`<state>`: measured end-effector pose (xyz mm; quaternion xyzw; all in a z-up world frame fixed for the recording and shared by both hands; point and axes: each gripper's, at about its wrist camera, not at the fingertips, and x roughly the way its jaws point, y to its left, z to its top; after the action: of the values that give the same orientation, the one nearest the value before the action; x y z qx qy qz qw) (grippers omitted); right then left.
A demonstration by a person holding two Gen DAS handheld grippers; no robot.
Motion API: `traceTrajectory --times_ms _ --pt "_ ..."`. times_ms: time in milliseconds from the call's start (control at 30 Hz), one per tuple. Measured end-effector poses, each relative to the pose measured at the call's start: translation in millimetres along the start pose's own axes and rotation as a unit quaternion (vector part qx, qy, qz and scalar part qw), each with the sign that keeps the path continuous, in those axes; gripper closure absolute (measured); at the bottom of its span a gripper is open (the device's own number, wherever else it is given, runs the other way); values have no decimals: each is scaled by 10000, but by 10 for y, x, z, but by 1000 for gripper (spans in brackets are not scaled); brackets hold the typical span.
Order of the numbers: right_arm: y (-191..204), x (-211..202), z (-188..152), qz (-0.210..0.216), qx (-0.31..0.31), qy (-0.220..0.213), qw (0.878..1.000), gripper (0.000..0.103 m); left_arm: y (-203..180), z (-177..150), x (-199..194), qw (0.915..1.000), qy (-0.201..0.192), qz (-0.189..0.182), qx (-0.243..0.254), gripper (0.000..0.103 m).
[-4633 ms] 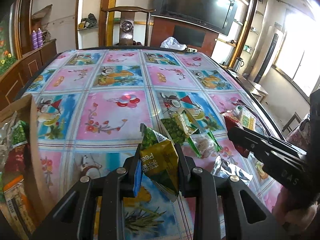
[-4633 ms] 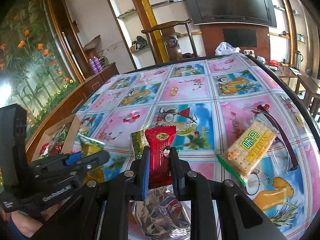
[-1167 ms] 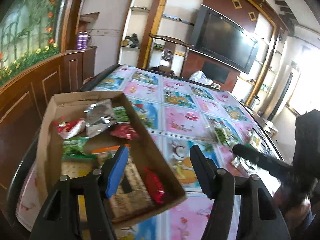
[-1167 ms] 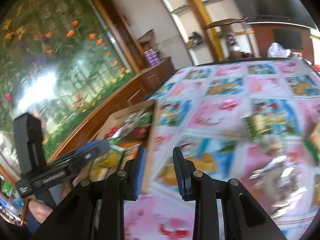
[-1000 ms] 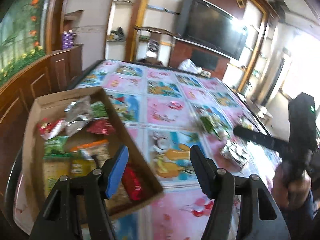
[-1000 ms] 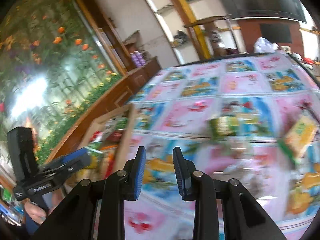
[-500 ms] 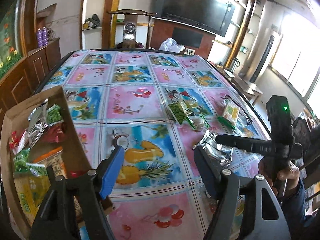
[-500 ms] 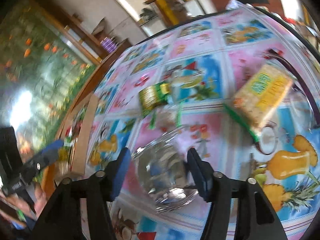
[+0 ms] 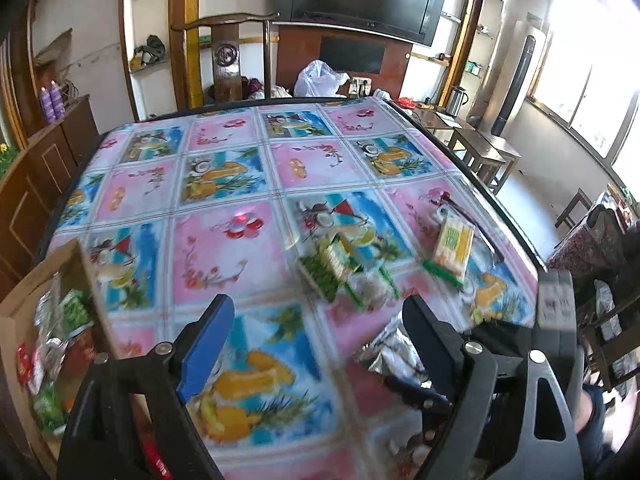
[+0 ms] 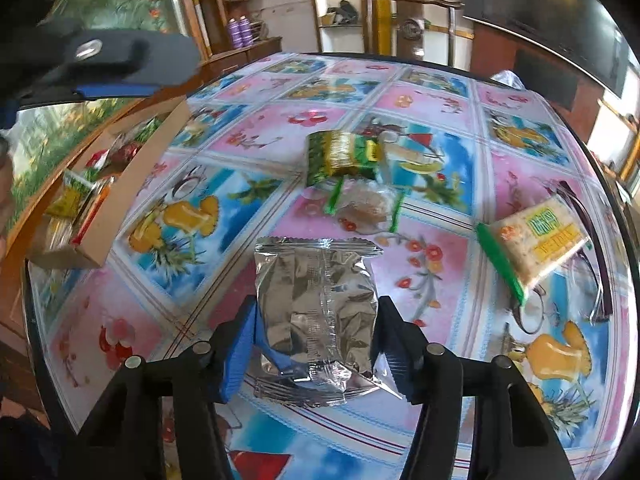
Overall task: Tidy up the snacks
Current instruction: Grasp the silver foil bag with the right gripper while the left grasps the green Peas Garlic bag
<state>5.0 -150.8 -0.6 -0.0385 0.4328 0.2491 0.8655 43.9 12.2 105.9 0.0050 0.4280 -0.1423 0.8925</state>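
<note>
At nine o'clock on the table (image 10: 520,92), the cardboard box (image 10: 108,204) sits at the edge, already holding several packets. The left gripper (image 9: 316,344) hangs over bare fruit-print cloth, its jaws widening with nothing between them. At six o'clock in the right wrist view, the right gripper (image 10: 316,344) straddles the silver foil packet (image 10: 316,300), jaws closing on either side; whether the pads already press it is hard to say. At twelve o'clock of it lie a green packet (image 10: 340,156) and a clear-wrapped snack (image 10: 366,204); at two o'clock, the cracker pack (image 10: 536,240).
</note>
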Motion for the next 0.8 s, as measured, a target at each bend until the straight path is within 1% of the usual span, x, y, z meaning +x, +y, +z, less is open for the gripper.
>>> traceTrajectory --times_ms 33,133,233,400,467,533,600,700,800 --pt "-35 -6 39 -9 112 -12 9999 41 -18 61 65 10000 39 -60 -4 17" --pt "-290 -68 40 53 734 -113 9972 41 -65 221 306 9999 146 -16 -78 17" --pt "-420 -108 42 182 1088 -182 9937 41 -79 361 599 9992 312 -116 -212 17" --pt "-502 -111 59 134 1296 -190 9913 41 -143 449 1037 9977 566 -113 -346 18" --pt "-517 -108 64 126 1313 -192 9911 41 -151 448 1167 9973 629 -62 -376 26" --pt "-522 -98 80 123 1308 -190 9911 41 -142 417 1282 9960 779 -94 -419 38" --pt "-519 -99 76 124 1309 -191 9911 41 -134 379 1341 9955 851 -88 -410 45" --pt "-510 -99 74 111 1299 -190 9913 41 -109 292 1365 9952 928 20 -302 46" --pt "-507 -102 71 102 1289 -191 9914 41 -54 208 1304 9952 935 2 -304 46"
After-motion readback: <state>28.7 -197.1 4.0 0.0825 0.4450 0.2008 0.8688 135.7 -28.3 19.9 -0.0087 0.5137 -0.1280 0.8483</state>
